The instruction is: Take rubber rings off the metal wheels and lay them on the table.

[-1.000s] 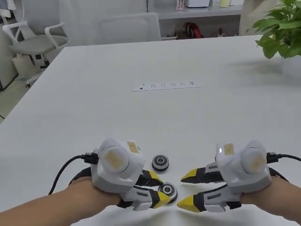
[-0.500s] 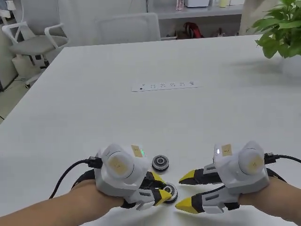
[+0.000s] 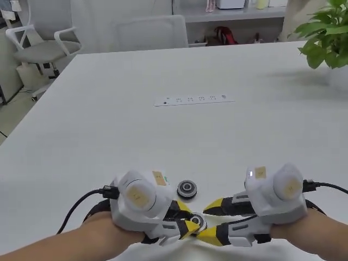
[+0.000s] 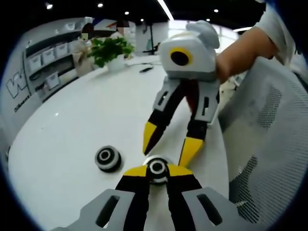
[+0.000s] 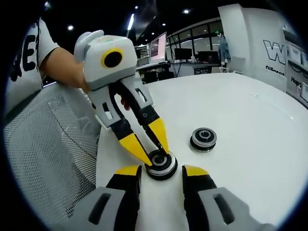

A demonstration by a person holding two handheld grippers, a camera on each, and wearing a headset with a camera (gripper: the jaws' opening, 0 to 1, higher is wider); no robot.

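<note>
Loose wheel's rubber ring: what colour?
Black ring around a silver hub; clearest in the right gripper view.

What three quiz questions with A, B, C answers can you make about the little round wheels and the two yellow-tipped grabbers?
1. Where is the small round black-and-silver metal wheel that no gripper touches?
A. On the white table, just beyond the grippers.
B. On the office chair.
C. In the plant pot.

2. How many metal wheels are there?
A. One.
B. Two.
C. Five.

3. How is the right gripper?
A. Shut on a leaf.
B. Open, one jaw each side of the nearer wheel.
C. Lying on the floor.

Answers:
1 A: it lies flat on the table past the jaw tips.
2 B: one lies free, and the other is pinched by the left gripper.
3 B: the right gripper view shows a gap between its yellow tips and that wheel.
</note>
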